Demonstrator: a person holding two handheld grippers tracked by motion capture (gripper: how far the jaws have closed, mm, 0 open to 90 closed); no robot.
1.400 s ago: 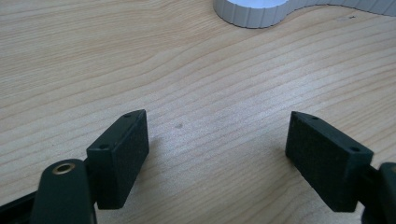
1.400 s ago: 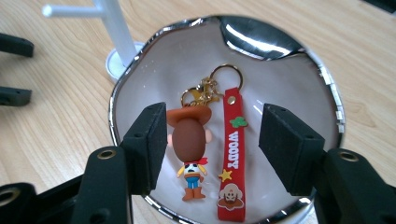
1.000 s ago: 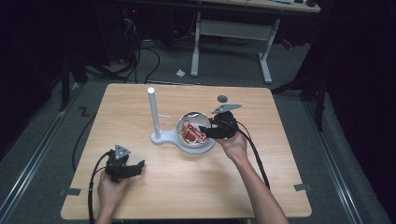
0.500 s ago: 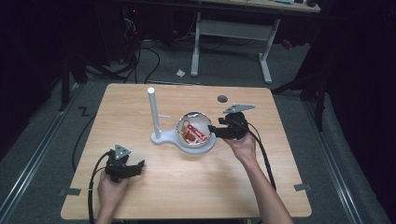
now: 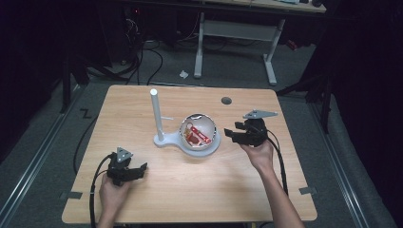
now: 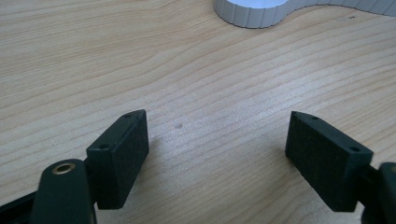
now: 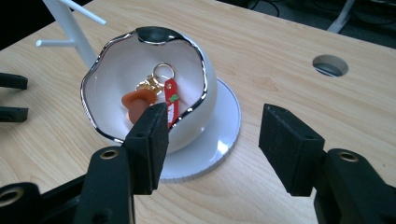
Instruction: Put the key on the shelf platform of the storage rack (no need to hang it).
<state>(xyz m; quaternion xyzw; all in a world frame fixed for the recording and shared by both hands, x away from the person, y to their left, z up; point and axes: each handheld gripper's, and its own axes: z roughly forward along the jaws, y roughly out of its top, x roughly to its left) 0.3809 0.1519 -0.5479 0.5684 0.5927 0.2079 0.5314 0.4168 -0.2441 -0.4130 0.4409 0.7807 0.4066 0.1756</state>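
Note:
A white bowl with a silvery rim stands on the round plate of a white stand at mid-table. In the bowl lies a keychain with a red tag, a gold ring and an orange piece. My right gripper hovers just right of the bowl, pointing at it. Its jaws are open, with nothing between them. My left gripper rests near the table's front left, open over bare wood.
The stand's upright post with thin pegs rises left of the bowl. A round cable hole lies in the table top behind my right gripper. Dark floor, cables and a desk frame surround the table.
My right gripper has drawn back to the right, from the bowl's rim to a spot clear of it. The keychain stays in the bowl. The left gripper has not moved.

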